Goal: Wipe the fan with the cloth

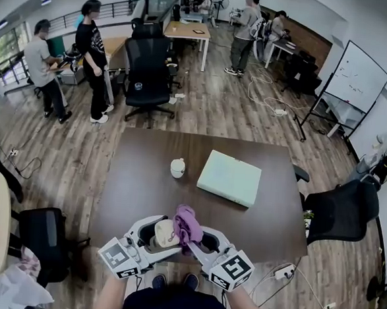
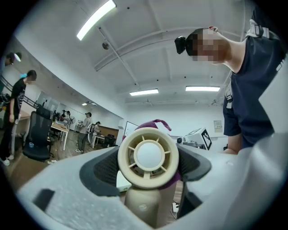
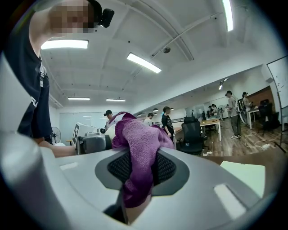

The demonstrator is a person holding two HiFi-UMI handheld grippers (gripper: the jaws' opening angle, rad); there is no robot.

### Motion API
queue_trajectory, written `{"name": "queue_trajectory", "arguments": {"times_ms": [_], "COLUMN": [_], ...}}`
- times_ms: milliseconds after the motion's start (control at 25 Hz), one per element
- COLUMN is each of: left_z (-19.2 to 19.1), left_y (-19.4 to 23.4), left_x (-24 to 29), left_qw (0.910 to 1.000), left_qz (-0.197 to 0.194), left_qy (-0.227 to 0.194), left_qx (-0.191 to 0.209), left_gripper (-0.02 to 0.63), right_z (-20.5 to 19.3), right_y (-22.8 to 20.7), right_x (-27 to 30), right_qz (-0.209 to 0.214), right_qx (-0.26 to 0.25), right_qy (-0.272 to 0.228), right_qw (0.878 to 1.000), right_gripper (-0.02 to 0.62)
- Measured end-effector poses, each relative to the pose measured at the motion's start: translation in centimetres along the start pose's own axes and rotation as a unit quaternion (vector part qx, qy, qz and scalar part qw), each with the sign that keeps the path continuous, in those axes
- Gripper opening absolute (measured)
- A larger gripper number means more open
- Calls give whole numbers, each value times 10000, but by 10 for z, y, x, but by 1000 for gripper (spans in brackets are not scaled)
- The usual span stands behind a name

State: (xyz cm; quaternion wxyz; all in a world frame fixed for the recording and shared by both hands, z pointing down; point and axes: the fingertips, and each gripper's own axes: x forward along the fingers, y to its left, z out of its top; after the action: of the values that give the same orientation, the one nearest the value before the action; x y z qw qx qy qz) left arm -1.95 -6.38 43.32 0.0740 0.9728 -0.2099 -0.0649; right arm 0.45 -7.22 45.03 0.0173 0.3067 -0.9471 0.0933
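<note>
A small cream hand-held fan is held low over the near edge of the table, with my left gripper shut on it. In the left gripper view the round fan head faces the camera between the dark pads, and my left gripper clamps it at its sides. A purple cloth is pinched in my right gripper and lies against the fan's right side. In the right gripper view the cloth hangs folded between the pads of my right gripper. A tip of the cloth peeks over the fan.
A flat white box and a small white cup-like object sit on the brown table. Black office chairs stand at the right and at the lower left. Several people stand farther back in the room.
</note>
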Motion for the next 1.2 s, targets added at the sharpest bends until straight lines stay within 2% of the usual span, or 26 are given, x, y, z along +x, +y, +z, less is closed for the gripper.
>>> {"name": "queue_trajectory", "arguments": {"times_ms": [320, 640, 960, 1200], "left_z": [13, 31, 48, 53], "left_y": [12, 24, 24, 20], "left_x": [-7, -19, -23, -28], "left_qw": [9991, 9940, 9877, 9834], "left_qz": [111, 217, 128, -63], "left_qy": [-337, -863, -1267, -1449], "left_qx": [-212, -640, -903, -1094], "left_gripper": [374, 374, 374, 374], "right_z": [-13, -27, -35, -26], "right_y": [11, 31, 44, 36], "right_x": [7, 14, 25, 29], "right_qz": [121, 309, 527, 426], "right_qx": [-28, -13, -53, -70], "right_qy": [139, 306, 448, 356], "right_qw": [9998, 9991, 9976, 9984], "right_gripper": [109, 109, 109, 109]}}
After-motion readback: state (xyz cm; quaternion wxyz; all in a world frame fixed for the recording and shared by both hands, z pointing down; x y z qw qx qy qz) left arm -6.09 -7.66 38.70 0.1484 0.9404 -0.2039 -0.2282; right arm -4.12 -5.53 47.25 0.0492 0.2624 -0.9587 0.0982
